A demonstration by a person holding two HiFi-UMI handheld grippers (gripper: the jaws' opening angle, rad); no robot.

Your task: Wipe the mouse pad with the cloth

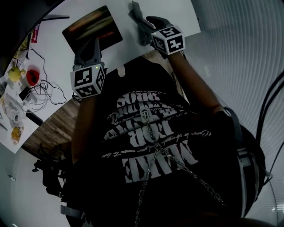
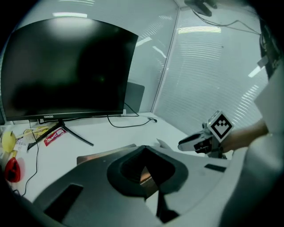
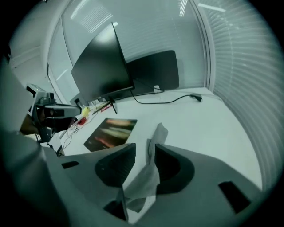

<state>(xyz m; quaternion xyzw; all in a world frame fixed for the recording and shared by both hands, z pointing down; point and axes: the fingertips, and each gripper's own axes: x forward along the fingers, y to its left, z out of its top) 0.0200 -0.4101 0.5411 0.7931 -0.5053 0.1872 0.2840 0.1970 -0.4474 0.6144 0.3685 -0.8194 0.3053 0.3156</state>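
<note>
The dark mouse pad (image 1: pixel 93 27) with orange streaks lies flat on the white desk (image 1: pixel 177 13); it also shows as mouse pad (image 3: pixel 111 133) and mouse pad (image 2: pixel 102 155). The grey cloth (image 3: pixel 146 177) hangs between the jaws of my right gripper (image 3: pixel 144 148), which stand apart; it leans on the right-hand finger, and the other does not touch it. In the head view the cloth (image 1: pixel 136 9) lies to the pad's right, in front of the right gripper (image 1: pixel 144 24). My left gripper (image 1: pixel 88 44) hovers at the pad's near edge, jaws shut and empty (image 2: pixel 144 148).
A large dark monitor (image 2: pixel 66 71) stands behind the pad, with a cable (image 2: pixel 128 124) trailing from it. A red object (image 1: pixel 32 76), a yellow item (image 1: pixel 14 73) and tangled cords (image 1: pixel 42 93) sit at the desk's left end. A second dark panel (image 3: pixel 153 71) stands further back.
</note>
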